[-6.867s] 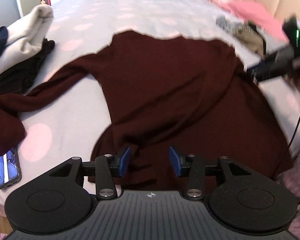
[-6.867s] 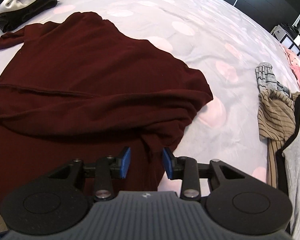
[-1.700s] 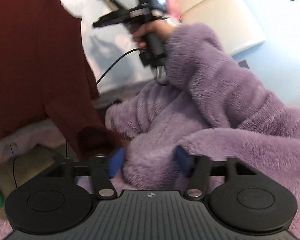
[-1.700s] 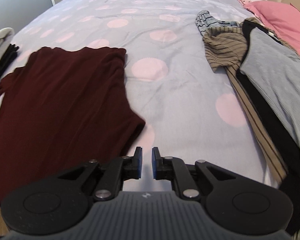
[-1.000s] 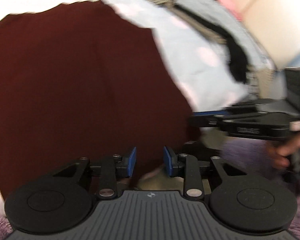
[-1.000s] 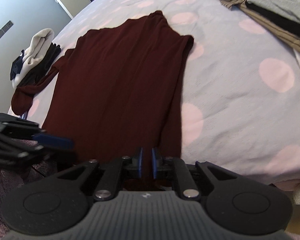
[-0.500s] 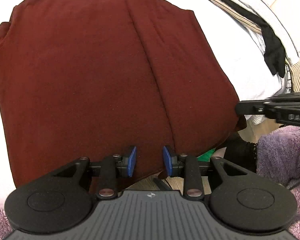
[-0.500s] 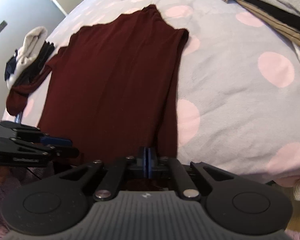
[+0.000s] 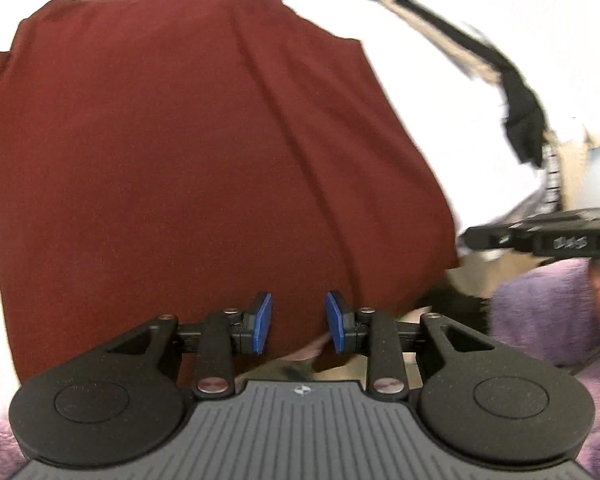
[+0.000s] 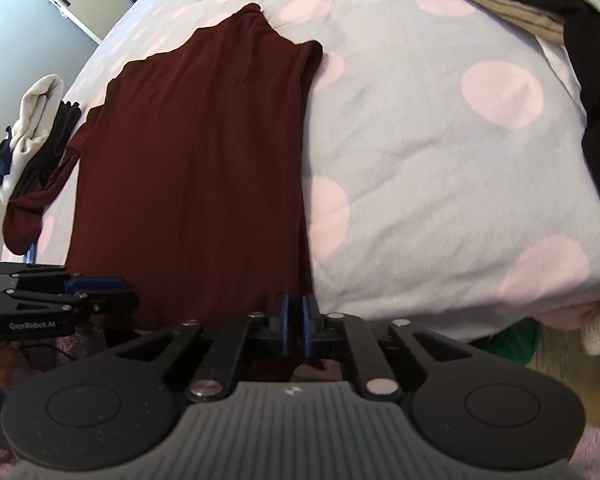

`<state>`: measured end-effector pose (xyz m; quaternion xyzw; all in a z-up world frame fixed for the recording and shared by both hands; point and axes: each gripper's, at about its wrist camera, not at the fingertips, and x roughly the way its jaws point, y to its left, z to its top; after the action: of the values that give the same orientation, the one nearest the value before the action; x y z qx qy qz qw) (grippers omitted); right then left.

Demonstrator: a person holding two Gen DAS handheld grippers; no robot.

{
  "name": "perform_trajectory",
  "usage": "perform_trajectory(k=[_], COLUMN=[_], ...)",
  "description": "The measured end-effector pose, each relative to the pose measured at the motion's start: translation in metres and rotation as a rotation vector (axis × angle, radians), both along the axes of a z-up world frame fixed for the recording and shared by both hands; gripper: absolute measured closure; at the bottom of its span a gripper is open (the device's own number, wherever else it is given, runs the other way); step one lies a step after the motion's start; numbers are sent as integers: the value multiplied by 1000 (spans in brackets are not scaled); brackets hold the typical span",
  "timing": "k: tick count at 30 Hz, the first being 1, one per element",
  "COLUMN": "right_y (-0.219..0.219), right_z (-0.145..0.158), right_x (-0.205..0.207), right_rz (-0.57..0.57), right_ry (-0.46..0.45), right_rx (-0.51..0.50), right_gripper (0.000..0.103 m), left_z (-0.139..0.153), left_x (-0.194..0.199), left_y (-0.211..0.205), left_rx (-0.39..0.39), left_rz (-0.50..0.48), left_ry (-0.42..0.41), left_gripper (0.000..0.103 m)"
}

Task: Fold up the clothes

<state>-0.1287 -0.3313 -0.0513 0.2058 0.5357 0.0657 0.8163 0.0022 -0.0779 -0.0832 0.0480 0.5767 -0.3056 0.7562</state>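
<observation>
- Half a second ago the right hand-held gripper (image 10: 295, 322) had its blue pads pressed together at the near hem of the maroon top (image 10: 196, 168); now a narrow gap shows between them and the jaws are opening, with dark cloth at the hem just beyond the tips. Whether cloth lies in that gap cannot be told.
- The left hand-held gripper (image 9: 299, 322) is as it was half a second ago: pads partly apart, tips over the near hem of the top (image 9: 204, 152), nothing pressed between them.
- About seven seconds ago the top lay rumpled and spread wide, one side bunched into thick folds; now it lies flat as a long, narrow panel.
- In the left wrist view the picture has gone more blurred at its upper right than half a second ago, and the right hand-held gripper (image 9: 540, 238) sits a little lower at that edge.
- The maroon top lies on the bed (image 10: 420, 140), on a pale cover with pink dots, its near hem hanging at the bed's edge by both tips.
- Its right side is folded inward, giving a straight edge and soft lengthwise creases.
- One sleeve (image 10: 40, 196) trails out to the left, ending in a bunched cuff beside a pile of white and black clothes (image 10: 36, 132).
- Striped, grey and black garments (image 10: 572, 20) lie well apart at the bed's far right.
- A purple fleecy sleeve (image 9: 548, 320) fills the lower right of the left wrist view.
</observation>
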Motion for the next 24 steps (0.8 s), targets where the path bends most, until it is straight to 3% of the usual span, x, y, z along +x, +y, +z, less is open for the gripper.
perform_trajectory(k=[4,7,11,14,16,17,20,24], right_y=[7,17,31,35,36,36,30,13], right_z=[-6,-13,-27,-39,-44,-45,-39,-19], right_x=[-7,-5,-1,4,4,3,-4,-10], right_rz=[55,111,203,245,268,276,264,185], right_ry=[38,44,15,-5,-2,23,67,32], right_rx=[-29,-64,-163,-162,-156,-161,-174,-140], right_gripper=[89,79,79,80,88,103,103,103], left_z=[-3,-6,-5,-6,-5,-5,-6,-6], left_x=[-10,-14,-23,-26,-28,-28,-27,-27], left_y=[-23,-34,-33,-32,-29,-27,-27,-28], left_rx=[-14,-2,30,55,59,59,59,66], left_rz=[-80,-109,-141,-152,-150,-148,-140,-136], left_ry=[-19,-29,-54,-63,-62,-61,-55,-49], left_gripper=[76,76,76,76,76,76,76,76])
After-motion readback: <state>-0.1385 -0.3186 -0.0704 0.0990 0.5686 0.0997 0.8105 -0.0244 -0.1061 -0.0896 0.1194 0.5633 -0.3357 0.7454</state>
